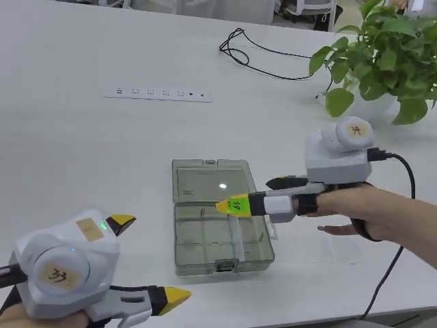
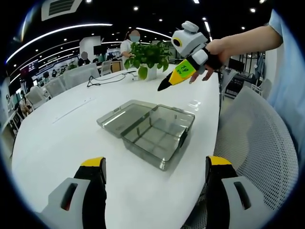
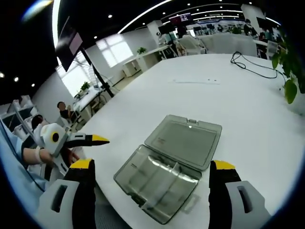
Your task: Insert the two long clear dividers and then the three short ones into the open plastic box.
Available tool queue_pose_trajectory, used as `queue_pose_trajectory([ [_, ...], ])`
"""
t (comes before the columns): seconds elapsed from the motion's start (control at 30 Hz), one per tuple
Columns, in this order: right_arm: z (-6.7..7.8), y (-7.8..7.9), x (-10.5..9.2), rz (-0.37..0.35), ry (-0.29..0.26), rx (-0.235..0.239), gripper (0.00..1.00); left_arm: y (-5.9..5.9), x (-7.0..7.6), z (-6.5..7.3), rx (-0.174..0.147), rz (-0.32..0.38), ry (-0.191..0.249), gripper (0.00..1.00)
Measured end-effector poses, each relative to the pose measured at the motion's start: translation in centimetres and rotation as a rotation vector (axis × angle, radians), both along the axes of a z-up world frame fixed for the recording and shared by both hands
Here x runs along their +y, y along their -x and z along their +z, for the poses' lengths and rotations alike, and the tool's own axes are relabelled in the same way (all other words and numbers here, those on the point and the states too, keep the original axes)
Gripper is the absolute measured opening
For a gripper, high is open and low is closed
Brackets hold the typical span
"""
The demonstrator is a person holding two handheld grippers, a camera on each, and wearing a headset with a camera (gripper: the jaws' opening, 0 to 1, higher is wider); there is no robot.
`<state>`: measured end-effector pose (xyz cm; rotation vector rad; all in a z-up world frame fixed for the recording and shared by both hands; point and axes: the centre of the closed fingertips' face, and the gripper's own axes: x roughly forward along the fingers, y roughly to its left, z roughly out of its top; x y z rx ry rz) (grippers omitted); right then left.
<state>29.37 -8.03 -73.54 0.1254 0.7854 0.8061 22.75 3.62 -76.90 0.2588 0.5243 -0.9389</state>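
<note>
Our right gripper (image 1: 250, 195) hovers released, its jaws apart and holding nothing, over the right edge of the open plastic box (image 1: 205, 266) at frame centre. Our left gripper (image 1: 151, 257), lower left, is released too. We judge the next divider should be pinched at its top edge, kept upright and lowered straight down. The box is smoky, translucent and rectangular, its lid (image 1: 208, 181) flat behind it. Faint clear strips (image 1: 315, 250), probably dividers, lie to its right on the glossy white tabletop (image 1: 102, 150).
</note>
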Motion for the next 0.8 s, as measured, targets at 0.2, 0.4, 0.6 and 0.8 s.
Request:
queue_pose_trajectory([
  [0.2, 1.3, 0.5, -0.6, -0.034, -0.050, -0.100, 1.00, -0.5, 0.8, -0.1, 0.006, 0.042, 0.004, 0.87],
  [0.4, 1.6, 1.1, -1.6, -0.034, -0.046, -0.170, 1.00, -1.4, 1.9, -0.2, 0.029, 0.109, 0.021, 0.87],
  [0.6, 1.9, 1.4, -2.7, -0.075, -0.088, -0.231, 1.00, -2.0, 3.0, -0.4, 0.060, 0.163, 0.033, 0.86],
  [0.8, 0.9, 2.2, -4.3, -0.081, -0.080, -0.253, 1.00, -2.6, 4.7, -0.8, 0.095, 0.229, 0.019, 0.86],
])
